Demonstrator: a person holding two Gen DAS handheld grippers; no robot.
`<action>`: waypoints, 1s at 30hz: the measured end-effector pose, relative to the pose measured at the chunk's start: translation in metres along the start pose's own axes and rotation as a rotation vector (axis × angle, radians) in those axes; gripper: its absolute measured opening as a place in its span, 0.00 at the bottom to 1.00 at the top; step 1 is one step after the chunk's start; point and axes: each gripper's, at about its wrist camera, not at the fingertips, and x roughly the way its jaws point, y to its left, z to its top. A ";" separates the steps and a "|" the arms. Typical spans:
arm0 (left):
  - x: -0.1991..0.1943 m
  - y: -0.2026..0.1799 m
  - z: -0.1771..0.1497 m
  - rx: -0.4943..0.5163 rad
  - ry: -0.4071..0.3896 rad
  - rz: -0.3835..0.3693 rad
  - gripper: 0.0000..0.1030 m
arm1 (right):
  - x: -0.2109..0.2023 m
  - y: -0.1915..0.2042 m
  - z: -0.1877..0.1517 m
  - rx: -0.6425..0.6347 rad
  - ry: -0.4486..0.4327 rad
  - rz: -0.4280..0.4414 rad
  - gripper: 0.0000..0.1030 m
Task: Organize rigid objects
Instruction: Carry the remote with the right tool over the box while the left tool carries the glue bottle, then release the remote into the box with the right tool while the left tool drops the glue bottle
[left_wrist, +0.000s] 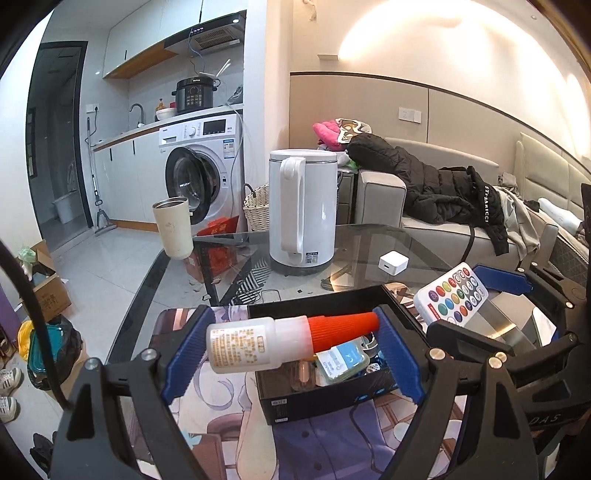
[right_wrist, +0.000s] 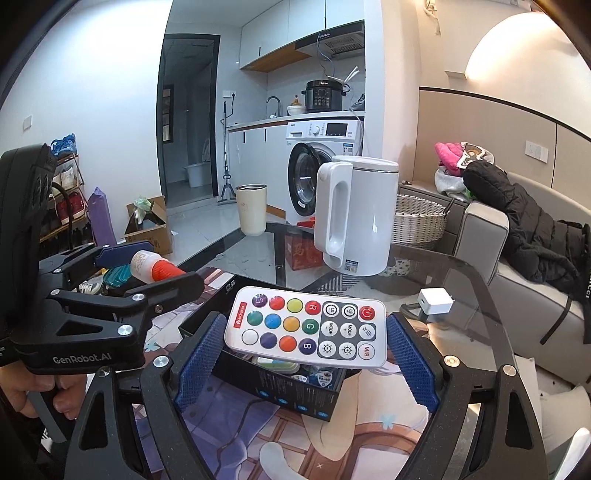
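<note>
- While both hand-held grippers hang above the black box (left_wrist: 325, 397), each carries its own load: the left hand-held gripper (left_wrist: 291, 345) is clenched on a white bottle with an orange cap (left_wrist: 273, 341), and the right hand-held gripper (right_wrist: 306, 345) grips a white remote with coloured buttons (right_wrist: 306, 326).
- Lying crosswise between the blue pads (left_wrist: 400, 354), the bottle has its long axis running from pad to pad, base to the left and cap tip against the right pad.
- It hangs over the box's near-left part, the cap end above the open top and the base end just outside the left wall.
- Held by its two short ends, the remote is also flat and crosswise, with its long axis across the jaws. It hovers over the box opening, its far edge towards the kettle (right_wrist: 356, 218).
- Small items already lie in the box, a pale blue-labelled packet (left_wrist: 341, 360) among them, so free room looks limited.
- My judgement is that the drop straight down decides the coming move. The remote sits more squarely over the opening, so the right side seems better placed to release first, and the bottle would need a small shift to the right to clear the wall.
- Sitting on a printed mat (right_wrist: 236, 417), the box is near the counter's front edge; the kettle, a beige tumbler (right_wrist: 251, 210) and a white charger (right_wrist: 436, 301) stand farther back on the glass.
</note>
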 end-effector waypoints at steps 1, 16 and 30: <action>0.002 0.001 0.000 -0.001 0.002 0.000 0.84 | 0.001 0.000 0.001 -0.002 -0.002 0.001 0.86; 0.046 0.017 -0.012 -0.042 0.008 -0.016 0.84 | 0.044 0.003 0.005 -0.023 0.042 0.011 0.86; 0.075 0.024 -0.025 -0.033 0.031 -0.043 0.84 | 0.097 -0.011 -0.015 -0.049 0.092 0.043 0.86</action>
